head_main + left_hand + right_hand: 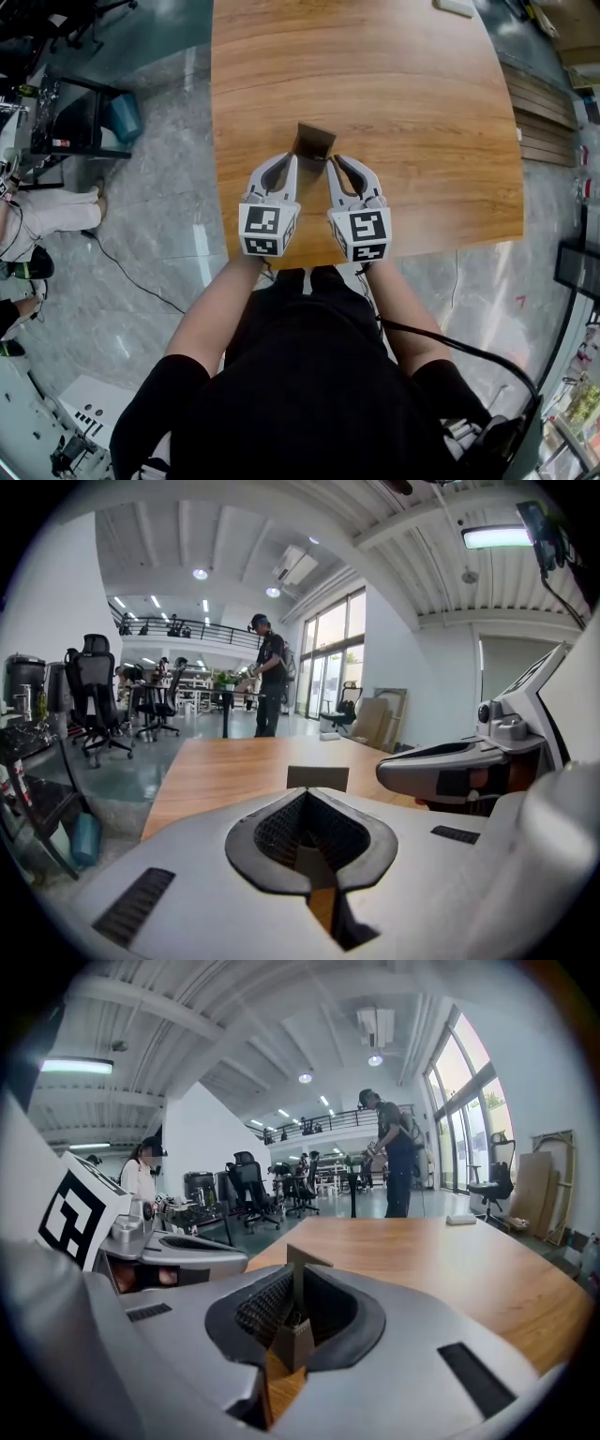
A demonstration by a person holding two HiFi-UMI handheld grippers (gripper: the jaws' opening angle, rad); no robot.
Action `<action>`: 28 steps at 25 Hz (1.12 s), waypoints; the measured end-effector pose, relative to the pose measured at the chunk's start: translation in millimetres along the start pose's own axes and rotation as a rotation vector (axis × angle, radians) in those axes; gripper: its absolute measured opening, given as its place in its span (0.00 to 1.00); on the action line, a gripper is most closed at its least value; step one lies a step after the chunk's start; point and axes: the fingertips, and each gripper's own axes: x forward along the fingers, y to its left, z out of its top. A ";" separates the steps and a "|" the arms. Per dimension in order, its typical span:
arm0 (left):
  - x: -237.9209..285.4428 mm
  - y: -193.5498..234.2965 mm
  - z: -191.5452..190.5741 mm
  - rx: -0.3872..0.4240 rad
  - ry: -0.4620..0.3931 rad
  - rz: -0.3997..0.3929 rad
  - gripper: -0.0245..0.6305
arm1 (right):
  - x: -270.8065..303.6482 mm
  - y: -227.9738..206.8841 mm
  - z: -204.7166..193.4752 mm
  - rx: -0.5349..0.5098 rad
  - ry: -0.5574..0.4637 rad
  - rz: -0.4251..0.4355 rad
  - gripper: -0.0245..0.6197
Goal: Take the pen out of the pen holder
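K: Nearest the lens are the left gripper (pixel 292 159) and the right gripper (pixel 333 161), held side by side. Jaw state?

M: Left jaws are closed tip to tip with nothing between them. Right jaws are drawn together, a slit apart at most, and hold no pen.

K: Task object?

M: Pen holder (pixel 314 141): brown, with a tall back wall and a low front pocket. It stands upright on the tabletop (pixel 403 103), a little in from the near edge and left of that edge's middle. The pen itself is not resolvable. Dark bits (pixel 292 1317) in the pocket, seen in the right gripper view, may be it. Judged still inside.

K: Grippers relative to the holder?

M: Both sets of tips are just beside its near side. The right tips line up with the edge of the back wall. I cannot tell whether they touch it.

K: Surroundings?

M: One pale flat item (pixel 455 7) lies at the far edge.

K: Failure modes?

M:
1. The jaws must part first, and opening this close could shove the holder.
2. The holder looks light and is unbraced, so pulling a snug pen may lift it or tip it. The left gripper could steady it.
3. The pen is likely slim and the pocket narrow, so an off-centre pinch could slip or catch the wall.
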 end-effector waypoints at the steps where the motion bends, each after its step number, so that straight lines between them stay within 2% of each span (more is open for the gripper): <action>1: -1.5 -1.7 3.0 0.005 -0.005 0.000 0.04 | -3.5 0.9 6.0 -0.008 -0.019 0.002 0.09; 13: -22.9 -14.3 43.0 0.035 -0.080 0.002 0.04 | -27.7 7.6 49.4 -0.051 -0.134 -0.009 0.06; 20: -34.6 -22.9 61.6 0.050 -0.118 -0.004 0.04 | -36.8 16.0 67.1 -0.110 -0.153 -0.007 0.06; 28: -44.9 -32.5 67.3 0.057 -0.121 -0.008 0.04 | -49.6 14.6 70.0 -0.123 -0.149 -0.022 0.06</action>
